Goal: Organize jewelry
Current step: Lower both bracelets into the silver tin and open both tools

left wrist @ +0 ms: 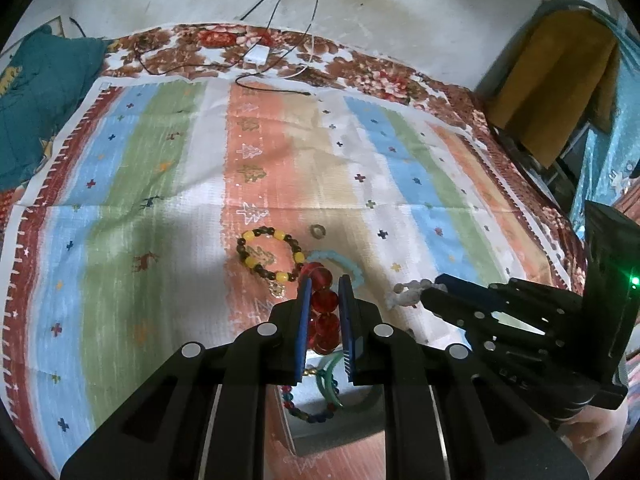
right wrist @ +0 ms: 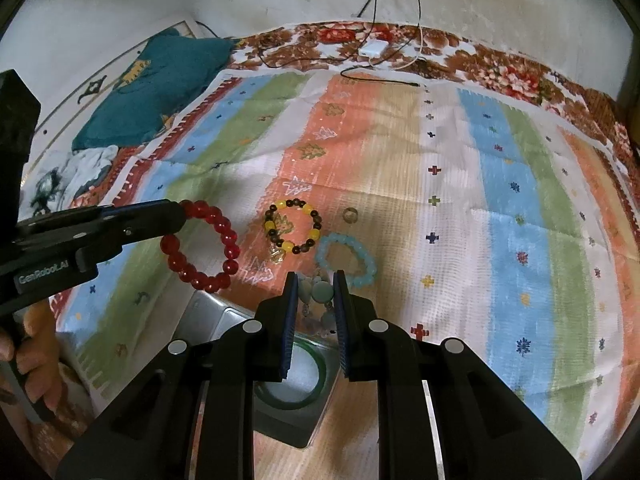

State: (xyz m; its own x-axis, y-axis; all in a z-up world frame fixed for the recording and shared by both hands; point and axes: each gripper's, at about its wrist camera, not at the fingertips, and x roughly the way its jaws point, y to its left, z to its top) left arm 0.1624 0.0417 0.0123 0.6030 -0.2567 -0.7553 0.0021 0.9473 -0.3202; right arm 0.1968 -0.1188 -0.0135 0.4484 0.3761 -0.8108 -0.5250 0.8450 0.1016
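Note:
My left gripper (left wrist: 325, 284) is shut on a red bead bracelet (left wrist: 322, 308), which hangs from its tip above the cloth, left of the other jewelry in the right wrist view (right wrist: 200, 244). My right gripper (right wrist: 316, 280) is shut on a pale green stone bracelet (right wrist: 320, 292). On the striped cloth lie a yellow-and-brown bead bracelet (right wrist: 292, 226), a light blue bead bracelet (right wrist: 346, 260) and a small ring (right wrist: 351, 215). Under both grippers stands a grey box (right wrist: 212, 308) holding a green bangle (right wrist: 296, 396) and a multicoloured bead bracelet (left wrist: 308, 412).
The striped cloth (left wrist: 140, 200) covers a floral bedspread (left wrist: 224, 40). A white charger (left wrist: 258, 56) with cables lies at the far edge, near the wall. A teal cushion (right wrist: 160, 80) sits at the far left. A person's fingers (right wrist: 36, 360) hold the left tool.

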